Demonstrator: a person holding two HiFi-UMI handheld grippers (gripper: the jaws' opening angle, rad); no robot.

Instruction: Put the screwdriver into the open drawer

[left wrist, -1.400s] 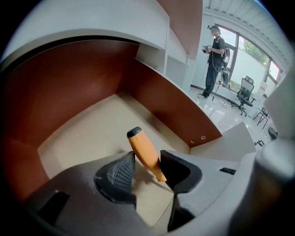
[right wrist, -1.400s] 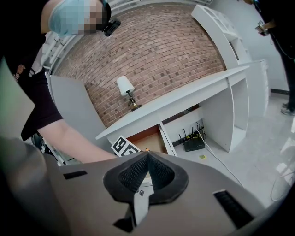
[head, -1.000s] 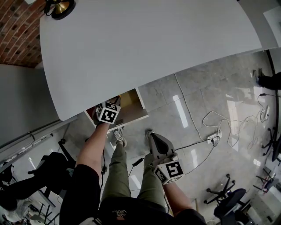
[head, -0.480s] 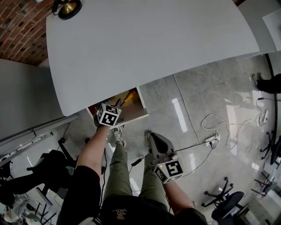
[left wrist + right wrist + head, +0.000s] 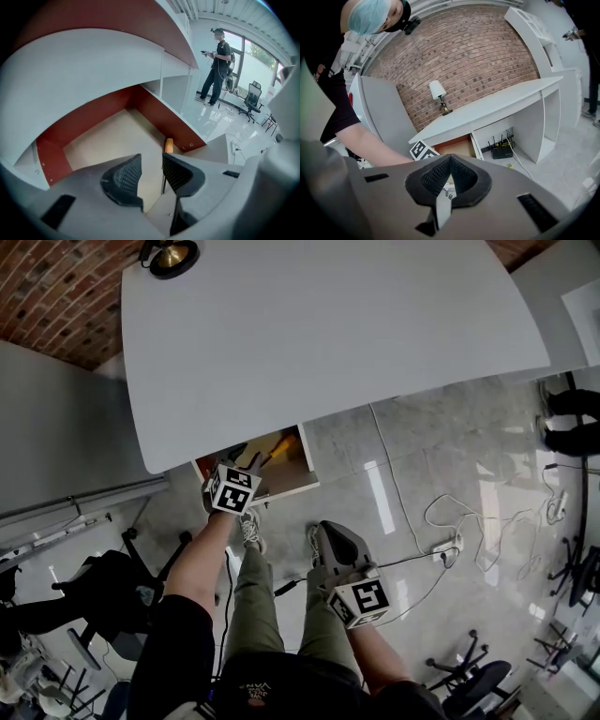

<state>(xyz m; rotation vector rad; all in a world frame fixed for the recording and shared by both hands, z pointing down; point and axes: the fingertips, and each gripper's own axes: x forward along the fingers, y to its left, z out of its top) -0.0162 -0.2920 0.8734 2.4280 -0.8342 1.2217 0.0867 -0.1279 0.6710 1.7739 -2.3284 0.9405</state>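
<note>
The left gripper (image 5: pixel 151 160) is hanging over the open drawer (image 5: pixel 108 136), jaws wide though they have just been closing a little, gripping nothing. The screwdriver (image 5: pixel 168 145) is lying on the drawer floor against the red side wall, showing through the jaw gap. The right gripper (image 5: pixel 450 159) is sitting apart from the drawer, jaws together, empty.

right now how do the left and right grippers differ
The left gripper has its jaws apart, though they have just been closing a little, with nothing between the pads; the right gripper has its jaws together. The left gripper is over the open drawer, where the screwdriver lies; the right gripper is held back from it, facing the desk. Both are empty.
</note>
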